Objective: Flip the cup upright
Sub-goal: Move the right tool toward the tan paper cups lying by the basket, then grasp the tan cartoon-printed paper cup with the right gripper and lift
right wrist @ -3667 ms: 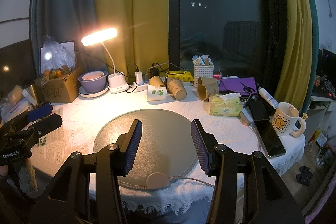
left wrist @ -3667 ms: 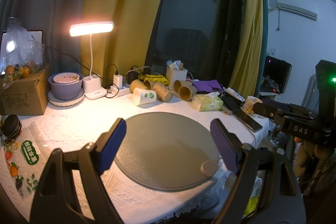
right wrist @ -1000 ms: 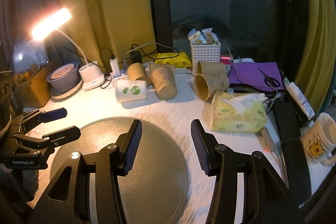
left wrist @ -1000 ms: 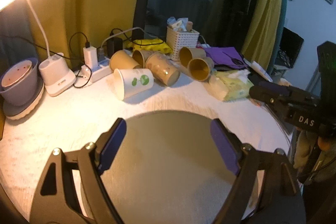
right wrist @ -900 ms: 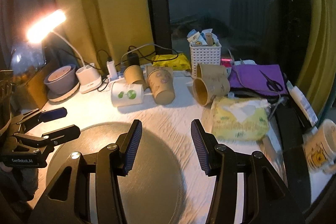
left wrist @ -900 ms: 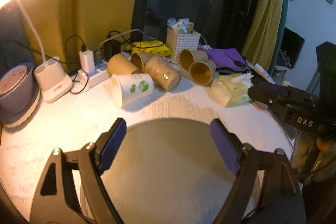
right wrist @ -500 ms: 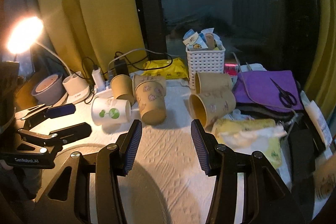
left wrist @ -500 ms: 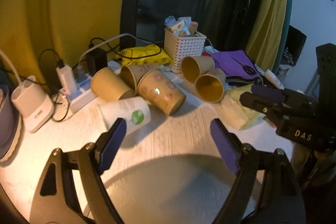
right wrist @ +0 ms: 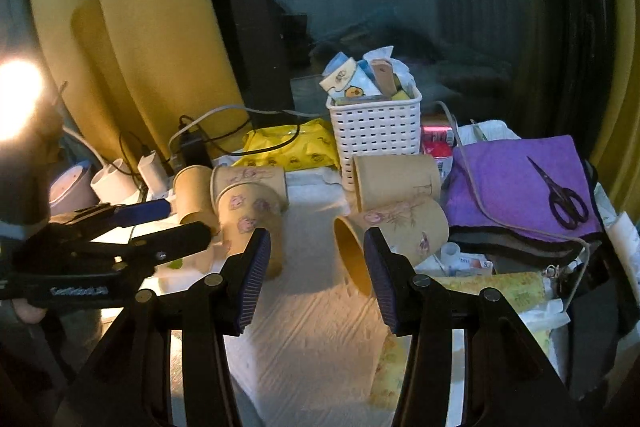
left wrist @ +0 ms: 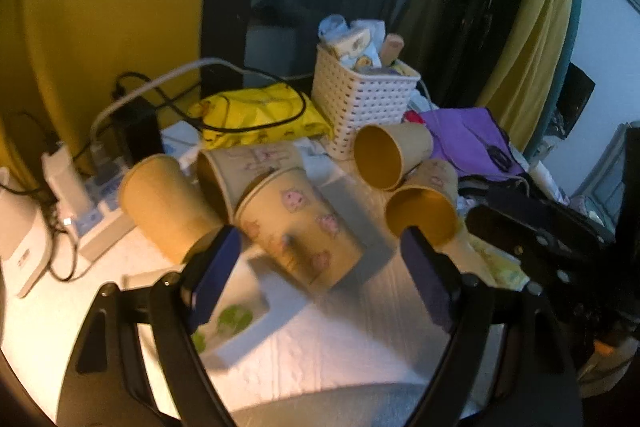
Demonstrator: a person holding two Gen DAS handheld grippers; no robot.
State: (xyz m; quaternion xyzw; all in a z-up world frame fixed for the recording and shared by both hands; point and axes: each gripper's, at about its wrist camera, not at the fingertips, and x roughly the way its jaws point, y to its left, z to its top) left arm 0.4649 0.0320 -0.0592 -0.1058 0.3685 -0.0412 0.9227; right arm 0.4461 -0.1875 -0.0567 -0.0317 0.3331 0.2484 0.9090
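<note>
Several paper cups lie on their sides on the white tablecloth. A tan cup with pink pig prints (left wrist: pixel 300 227) lies between the fingers of my open, empty left gripper (left wrist: pixel 320 267), a little beyond the tips; it also shows in the right wrist view (right wrist: pixel 250 223). A plain tan cup (left wrist: pixel 164 207) and another printed cup (left wrist: pixel 248 167) lie behind it. A white cup with a green mark (left wrist: pixel 228 319) lies under my left finger. Two more tan cups (right wrist: pixel 396 231) (right wrist: pixel 394 177) lie ahead of my open, empty right gripper (right wrist: pixel 316 279). The left gripper shows in the right wrist view (right wrist: pixel 132 223).
A white basket (right wrist: pixel 376 131) of small items stands behind the cups. A yellow packet (right wrist: pixel 288 147), chargers and cables (left wrist: pixel 100 163) lie at the back left. A purple cloth with scissors (right wrist: pixel 560 199) and a tissue pack (right wrist: pixel 500 291) are on the right. A grey round mat (left wrist: pixel 340 407) is at the near edge.
Both grippers have moved forward over the mat toward the cups, which now look larger and closer. The pig-print cup now sits just ahead of the left gripper's fingers. Both grippers stay open.
</note>
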